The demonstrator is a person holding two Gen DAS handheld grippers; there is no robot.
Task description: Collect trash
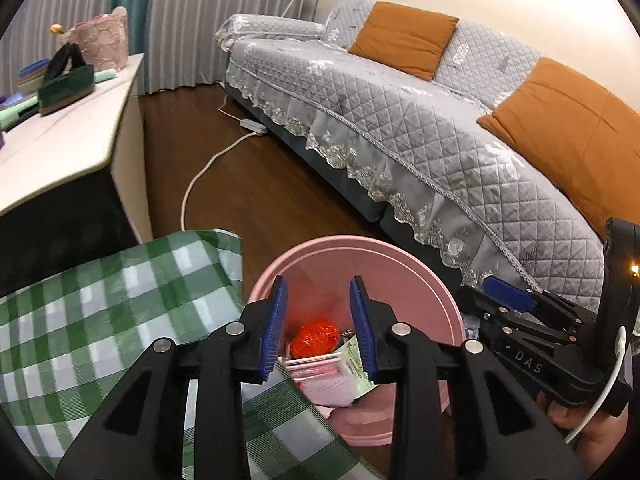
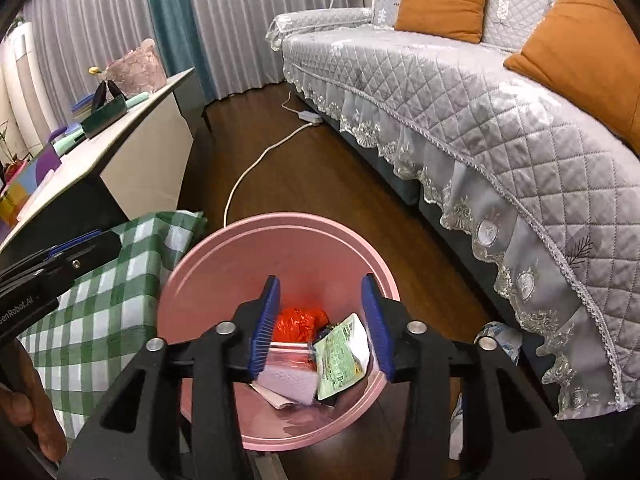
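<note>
A pink trash bin [image 1: 404, 264] [image 2: 224, 264] stands on the dark wood floor. Inside it lie a crumpled red wrapper [image 1: 314, 336] [image 2: 296, 322], a pink and white packet [image 1: 320, 376] [image 2: 288, 376] and a green printed packet [image 1: 352, 356] [image 2: 340, 356]. My left gripper [image 1: 318, 292] hovers open over the bin's mouth, with nothing pressed between its blue pads. My right gripper [image 2: 321, 292] also hangs open above the bin, its jaws apart and empty. Each gripper shows at the edge of the other's view, the right one [image 1: 508, 292] and the left one [image 2: 72, 248].
A green checked cloth [image 1: 100, 304] [image 2: 100, 312] covers a surface left of the bin. A grey quilted sofa [image 1: 400, 120] [image 2: 460, 100] with orange cushions runs along the right. A white cable [image 1: 200, 176] lies on the floor. A white table [image 1: 60, 136] with bags stands at left.
</note>
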